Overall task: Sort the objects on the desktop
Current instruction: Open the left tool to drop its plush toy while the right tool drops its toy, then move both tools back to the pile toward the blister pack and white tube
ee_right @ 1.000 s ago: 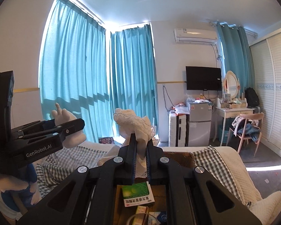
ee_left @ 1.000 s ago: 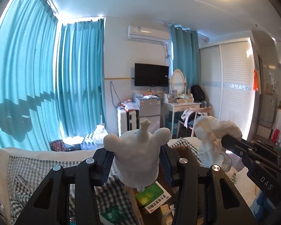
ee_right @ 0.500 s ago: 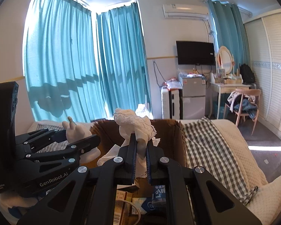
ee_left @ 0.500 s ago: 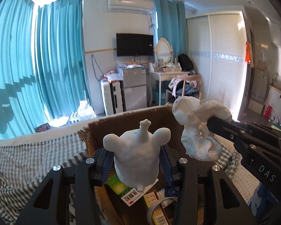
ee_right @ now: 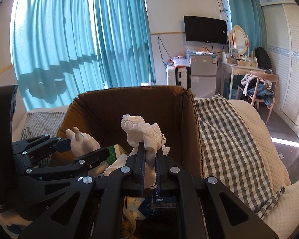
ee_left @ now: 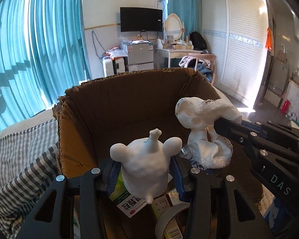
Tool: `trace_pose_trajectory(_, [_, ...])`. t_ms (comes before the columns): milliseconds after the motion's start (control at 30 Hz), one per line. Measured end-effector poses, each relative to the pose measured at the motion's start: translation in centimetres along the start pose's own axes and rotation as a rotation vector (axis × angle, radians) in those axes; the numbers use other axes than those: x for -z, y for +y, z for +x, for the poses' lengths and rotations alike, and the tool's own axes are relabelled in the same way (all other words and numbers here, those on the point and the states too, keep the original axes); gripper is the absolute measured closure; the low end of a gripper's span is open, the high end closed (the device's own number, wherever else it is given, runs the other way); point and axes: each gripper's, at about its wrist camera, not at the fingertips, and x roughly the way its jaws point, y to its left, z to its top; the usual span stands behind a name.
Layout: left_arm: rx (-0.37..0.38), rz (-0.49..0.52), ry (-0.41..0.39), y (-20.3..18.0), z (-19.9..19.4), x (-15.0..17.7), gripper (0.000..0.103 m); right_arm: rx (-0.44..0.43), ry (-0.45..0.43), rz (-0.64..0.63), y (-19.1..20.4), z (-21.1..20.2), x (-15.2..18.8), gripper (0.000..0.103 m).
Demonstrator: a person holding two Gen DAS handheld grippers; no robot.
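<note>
Both grippers dropped into the box (ee_left: 113, 107): left gripper (ee_left: 144, 171) clamps the figurine (ee_left: 145, 169) over the near clutter, right gripper (ee_right: 149, 159) is opening around the lace figure (ee_right: 143, 133), probably releasing.

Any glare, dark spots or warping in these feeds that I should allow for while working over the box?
Left wrist view: sun glare on the floor at right, curtains backlit, box interior dim yet readable, wardrobe lines bowed by the fisheye. Right wrist view: window blown out at top, sun streak on the floor, lace figure sharp, dark corners.
</note>
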Motion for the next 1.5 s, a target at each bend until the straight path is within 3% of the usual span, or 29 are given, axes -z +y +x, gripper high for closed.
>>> trace_pose_trajectory(33, [-0.024, 0.000, 0.002, -0.1, 0.0, 0.1, 0.049, 0.026, -0.025, -0.008, 0.2, -0.4, 0.0, 0.082])
trace_pose_trajectory(100, [-0.061, -0.012, -0.029, -0.2, -0.6, 0.3, 0.033, 0.033, -0.081, -0.022, 0.5, -1.7, -0.2, 0.053])
trace_pose_trajectory(133, [-0.061, -0.022, -0.050, -0.1, -1.1, 0.3, 0.019, 0.029, -0.096, -0.022, 0.6, -2.1, -0.5, 0.046])
trace_pose_trajectory(167, [-0.056, -0.031, -0.066, 0.1, -1.6, 0.3, 0.015, 0.032, -0.111, -0.020, 0.6, -2.6, -0.7, 0.039])
trace_pose_trajectory(433, [-0.076, -0.044, -0.130, 1.3, -6.0, -0.3, 0.004, 0.044, -0.204, -0.001, 1.8, -5.7, -1.5, 0.035])
trace_pose_trajectory(567, [-0.104, -0.054, -0.145, 2.7, -7.9, -0.9, 0.004, 0.037, -0.265, 0.012, 2.9, -7.7, -2.0, 0.025])
trace_pose_trajectory(667, [-0.126, -0.070, -0.169, 4.0, -10.1, -1.2, 0.000, 0.045, -0.336, 0.028, 3.6, -9.4, -2.3, 0.009])
trace_pose_trajectory(767, [-0.158, -0.085, -0.207, 4.8, -12.4, -1.4, 0.000, 0.048, -0.399, 0.025, 4.7, -11.0, -2.7, 0.000])
trace_pose_trajectory(1100, [-0.235, -0.152, -0.309, 8.2, -19.3, -1.8, 0.000, 0.044, -0.550, -0.001, 8.8, -15.9, -4.1, 0.000])
trace_pose_trajectory(1333, [-0.297, -0.207, -0.384, 10.9, -23.4, -0.9, 0.000, -0.052, -0.593, -0.017, 11.5, -17.4, -4.6, 0.000])
trace_pose_trajectory(1433, [-0.277, -0.217, -0.340, 12.5, -24.2, -0.4, 0.000, -0.054, -0.611, -0.014, 13.0, -17.5, -4.6, 0.000])
trace_pose_trajectory(1500, [-0.309, -0.223, -0.340, 13.2, -24.7, 0.2, 0.000, -0.030, -0.608, -0.014, 14.2, -17.1, -4.7, 0.000])
